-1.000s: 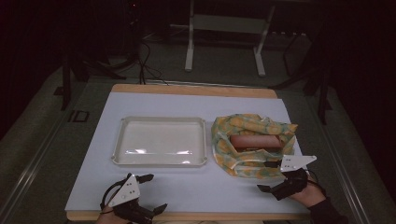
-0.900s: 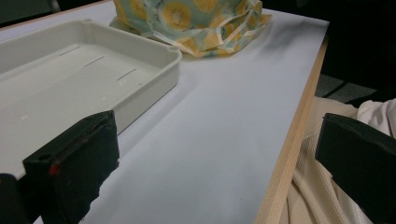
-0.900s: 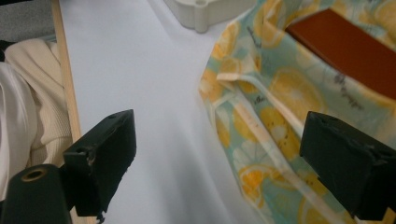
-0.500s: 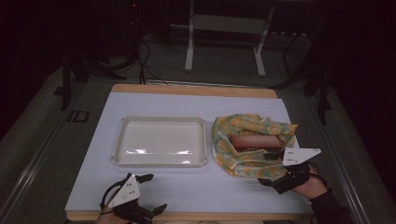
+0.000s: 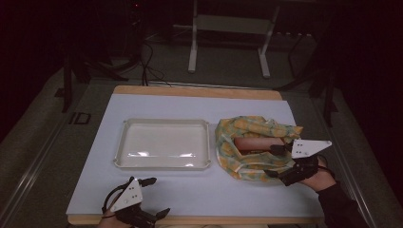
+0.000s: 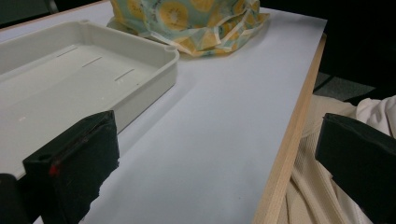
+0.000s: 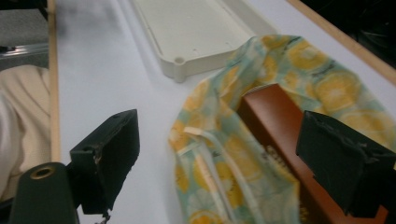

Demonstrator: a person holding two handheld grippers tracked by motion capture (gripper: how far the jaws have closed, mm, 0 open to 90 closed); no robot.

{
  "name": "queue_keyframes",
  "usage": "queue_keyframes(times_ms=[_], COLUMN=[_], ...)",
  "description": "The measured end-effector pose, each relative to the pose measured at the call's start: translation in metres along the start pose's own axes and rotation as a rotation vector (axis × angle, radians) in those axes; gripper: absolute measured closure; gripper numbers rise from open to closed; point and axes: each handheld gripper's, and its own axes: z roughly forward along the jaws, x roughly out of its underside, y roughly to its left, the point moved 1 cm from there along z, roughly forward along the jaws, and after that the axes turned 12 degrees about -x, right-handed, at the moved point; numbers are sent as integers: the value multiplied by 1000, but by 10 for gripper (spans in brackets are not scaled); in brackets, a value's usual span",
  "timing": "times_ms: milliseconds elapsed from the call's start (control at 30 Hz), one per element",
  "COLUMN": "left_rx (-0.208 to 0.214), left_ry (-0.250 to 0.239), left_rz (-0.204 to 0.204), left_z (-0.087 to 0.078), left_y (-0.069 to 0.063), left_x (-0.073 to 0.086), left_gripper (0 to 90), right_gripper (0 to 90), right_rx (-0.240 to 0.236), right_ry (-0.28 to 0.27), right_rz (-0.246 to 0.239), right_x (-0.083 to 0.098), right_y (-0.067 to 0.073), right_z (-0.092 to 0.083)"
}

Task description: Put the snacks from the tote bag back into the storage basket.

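In the high view, the right gripper [image 5: 277, 161] hovers over the near right part of the yellow-patterned bag [image 5: 252, 145], its jaws apart; they have just been closing a little, with the bag's rim and the brown box [image 5: 256, 144] inside it between them, not pinched. The bag lies right of the white tray [image 5: 164, 145], just beside it, on the white table [image 5: 199, 190]. The left gripper [image 5: 153, 197] rests at the near left edge, released, with bare table between it and the tray.

In the left gripper view, the wide-apart jaws frame bare table running to the wooden edge [image 6: 289, 135] on the right; the tray [image 6: 154, 74] sits left, the bag [image 6: 196, 23] far.

In the right gripper view, the box [image 7: 280, 135] lies in the bag's [image 7: 224, 154] open mouth near the right jaw; the tray's corner [image 7: 180, 63] just clears the fabric.
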Motion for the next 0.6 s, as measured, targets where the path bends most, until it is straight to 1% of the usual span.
queue_keyframes(times_ms=[200, 367, 467, 500, 600], left_rx=[0, -1, -3, -4, -4], left_ry=[-1, -1, -2, -2, -1], left_rz=[-2, -2, -3, -3, -2], left_z=[0, -1, -1, -1, -1], left_y=[0, 0, 0, 0, 0], left_x=[0, 0, 0, 0, 1], left_gripper=[0, 0, 0, 0, 0], right_gripper=[142, 147, 158, 175, 175], right_rx=[16, 27, 49, 51, 57], right_ry=[-9, -1, 10, 10, 12], right_rz=[-10, -19, -24, -21, -24], right_x=[-7, -12, -16, -18, -21], right_y=[-10, -19, -25, -27, -33], right_z=[-8, -12, -13, -14, -14])
